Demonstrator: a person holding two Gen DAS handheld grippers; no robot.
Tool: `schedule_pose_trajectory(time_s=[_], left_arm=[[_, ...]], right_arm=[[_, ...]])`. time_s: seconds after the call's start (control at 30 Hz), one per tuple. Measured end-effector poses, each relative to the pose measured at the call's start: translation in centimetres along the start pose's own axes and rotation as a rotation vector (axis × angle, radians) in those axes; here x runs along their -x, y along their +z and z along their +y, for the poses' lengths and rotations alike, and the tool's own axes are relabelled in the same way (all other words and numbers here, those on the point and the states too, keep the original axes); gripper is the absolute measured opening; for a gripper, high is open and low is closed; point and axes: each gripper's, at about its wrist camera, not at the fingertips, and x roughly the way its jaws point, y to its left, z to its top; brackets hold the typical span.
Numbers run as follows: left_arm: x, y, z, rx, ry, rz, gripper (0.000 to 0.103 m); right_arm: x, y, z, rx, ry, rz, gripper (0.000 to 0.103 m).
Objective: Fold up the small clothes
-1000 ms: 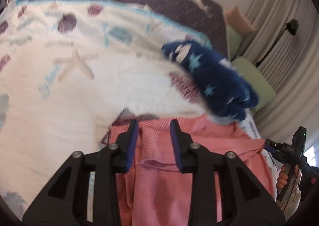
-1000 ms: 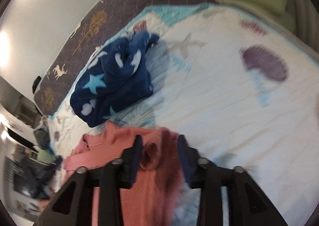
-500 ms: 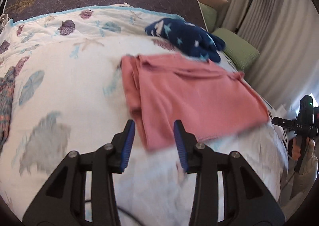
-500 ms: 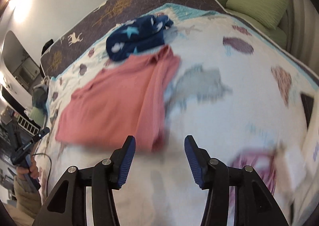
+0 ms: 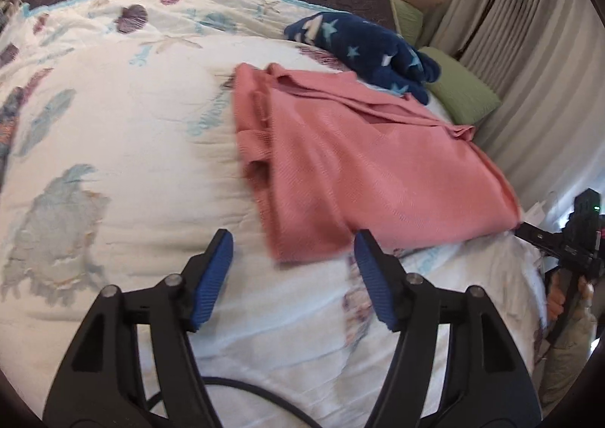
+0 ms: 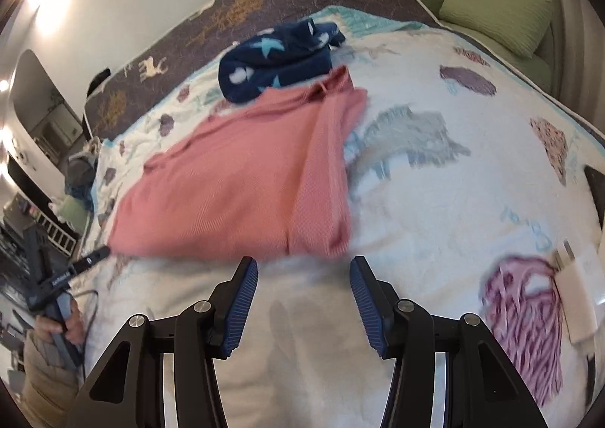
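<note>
A pink knit garment (image 5: 359,163) lies flat on the white patterned bed quilt (image 5: 113,148), with one side folded in along its left edge. It also shows in the right wrist view (image 6: 242,178). My left gripper (image 5: 293,250) is open and empty, just short of the garment's near corner. My right gripper (image 6: 302,273) is open and empty, just short of the garment's near hem. The other gripper (image 5: 559,246) shows at the right of the left wrist view, and at the left of the right wrist view (image 6: 56,280).
A dark blue star-print fleece (image 5: 363,46) lies bunched beyond the pink garment, also in the right wrist view (image 6: 276,57). Green pillows (image 6: 495,12) sit at the bed's far side. A white charger block (image 6: 578,295) lies on the quilt at right. Curtains (image 5: 529,61) hang beside the bed.
Both grippers let go of the pink garment and pulled back from it. Their jaws opened wider. The garment now lies spread flat on the quilt.
</note>
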Motion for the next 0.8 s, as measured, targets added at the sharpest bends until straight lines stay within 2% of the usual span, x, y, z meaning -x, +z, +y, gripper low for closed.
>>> schedule_pose_trajectory(time_s=[0.03, 0.07, 0.1, 0.13, 0.17, 0.27, 0.33, 0.37, 0.4, 0.43, 0.47, 0.5, 0.53, 0.57, 0.6, 0.67, 0.73, 0.8], left_arm=[[-0.2, 0.1, -0.2, -0.001, -0.030, 0.002, 0.040], [-0.5, 0.2, -0.4, -0.004, -0.054, 0.007, 0.018], [-0.6, 0.3, -0.6, -0.005, -0.063, 0.002, 0.005], [-0.5, 0.4, -0.6, -0.003, -0.065, -0.002, 0.006], [-0.2, 0.6, -0.4, 0.002, -0.069, -0.011, 0.005], [2.3, 1.1, 0.8, 0.029, -0.100, -0.076, 0.003], [3.9, 1.2, 2.2, 0.036, -0.050, -0.101, 0.003], [4.3, 1.1, 3.0, 0.046, -0.022, -0.104, 0.002], [4.5, 1.0, 3.6, 0.059, -0.007, -0.104, 0.002], [4.7, 0.8, 4.2, 0.081, -0.006, -0.104, 0.002], [5.0, 0.5, 4.5, 0.102, -0.028, -0.107, 0.002], [5.2, 0.1, 4.5, 0.117, -0.059, -0.110, 0.002], [5.3, -0.1, 4.1, 0.120, -0.074, -0.110, 0.004], [5.1, -0.2, 3.5, 0.111, -0.083, -0.102, 0.017], [4.8, -0.3, 2.7, 0.091, -0.082, -0.085, 0.040], [3.9, -0.4, 1.4, 0.053, -0.048, -0.056, 0.067], [2.9, -0.4, 0.6, 0.030, -0.040, -0.023, 0.067], [1.7, -0.6, 0.3, 0.054, -0.063, 0.026, 0.067]], right_arm=[[-0.2, 0.4, 0.1, 0.002, -0.003, -0.009, 0.052], [-0.6, 0.9, 0.4, 0.013, -0.029, -0.008, 0.040], [-1.0, 1.1, 0.6, 0.028, -0.065, 0.004, 0.021], [-1.4, 1.3, 0.7, 0.038, -0.087, 0.028, 0.004], [-1.4, 1.4, 0.7, 0.034, -0.094, 0.036, 0.004], [1.2, 2.0, -0.4, 0.024, -0.114, -0.015, 0.004], [2.8, 2.4, -2.0, -0.007, -0.072, -0.038, 0.004], [3.3, 2.6, -2.7, -0.017, -0.103, -0.042, 0.002], [3.6, 2.7, -3.1, -0.002, -0.191, -0.049, 0.003], [3.9, 2.7, -3.4, 0.014, -0.232, -0.048, 0.006], [4.1, 2.4, -3.8, 0.012, -0.214, -0.036, 0.006], [4.2, 2.0, -4.2, -0.011, -0.158, -0.022, 0.006], [4.3, 1.4, -4.5, -0.035, -0.107, -0.010, 0.008], [4.3, 1.0, -4.6, -0.043, -0.080, -0.001, 0.010], [4.2, 0.5, -4.5, -0.042, -0.068, 0.007, 0.011], [3.7, -0.2, -4.0, -0.028, -0.071, 0.021, 0.012], [3.0, -0.6, -3.5, -0.038, -0.032, 0.038, 0.016], [2.5, -1.1, -3.3, -0.077, 0.040, 0.052, 0.021]])
